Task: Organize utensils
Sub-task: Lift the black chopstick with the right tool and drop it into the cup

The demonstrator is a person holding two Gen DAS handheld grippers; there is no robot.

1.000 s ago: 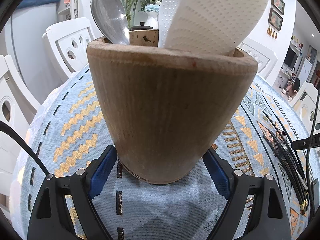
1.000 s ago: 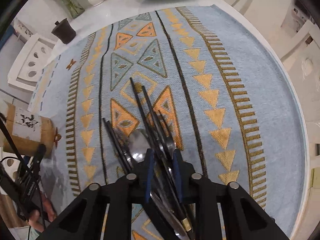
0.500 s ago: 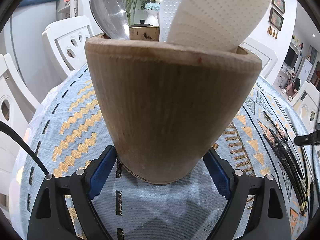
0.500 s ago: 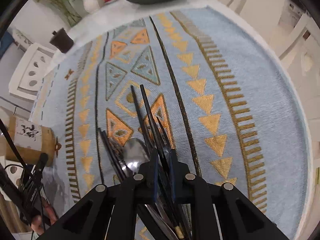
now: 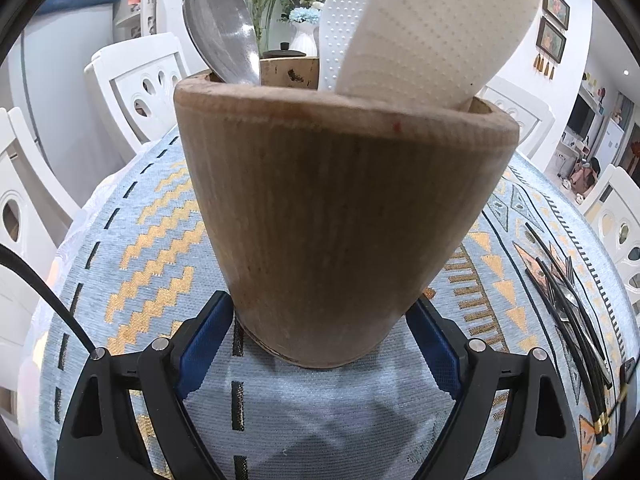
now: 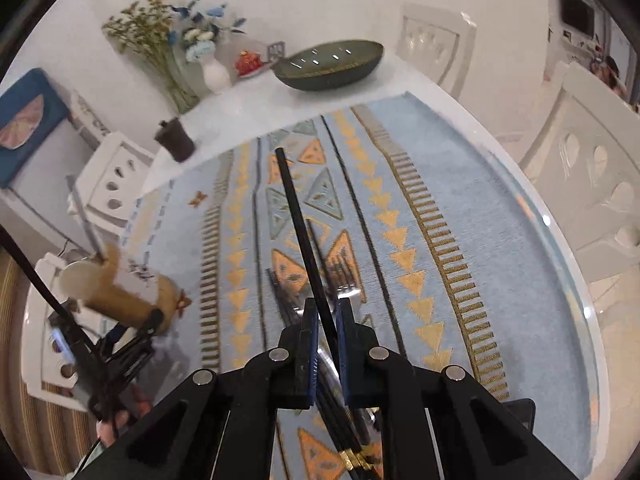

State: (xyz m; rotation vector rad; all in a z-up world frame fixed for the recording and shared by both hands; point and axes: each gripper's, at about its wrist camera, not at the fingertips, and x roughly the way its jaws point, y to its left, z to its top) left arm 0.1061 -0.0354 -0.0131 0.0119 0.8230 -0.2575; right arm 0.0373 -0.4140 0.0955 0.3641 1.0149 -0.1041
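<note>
My left gripper (image 5: 320, 330) is shut on the base of a wooden utensil holder (image 5: 340, 216), which stands on the patterned tablecloth. The holder contains a steel spoon (image 5: 218, 34) and a white rice paddle (image 5: 424, 20). My right gripper (image 6: 325, 320) is shut on a black chopstick (image 6: 298, 224), raised above the cloth and pointing away. A pile of black chopsticks and steel cutlery (image 6: 324, 280) lies on the cloth under it; the pile also shows in the left wrist view (image 5: 572, 320). The holder shows at the left of the right wrist view (image 6: 120, 288).
A blue tablecloth with orange patterns (image 6: 432, 184) covers the round table. At the far edge stand a dark oval dish (image 6: 328, 64), a flower vase (image 6: 214, 74) and a dark lidded cup (image 6: 174, 138). White chairs (image 5: 136, 80) surround the table.
My right gripper closed on one black chopstick and lifted it off the pile, tilting up so the far table edge came into view. The left gripper and holder stayed put.
</note>
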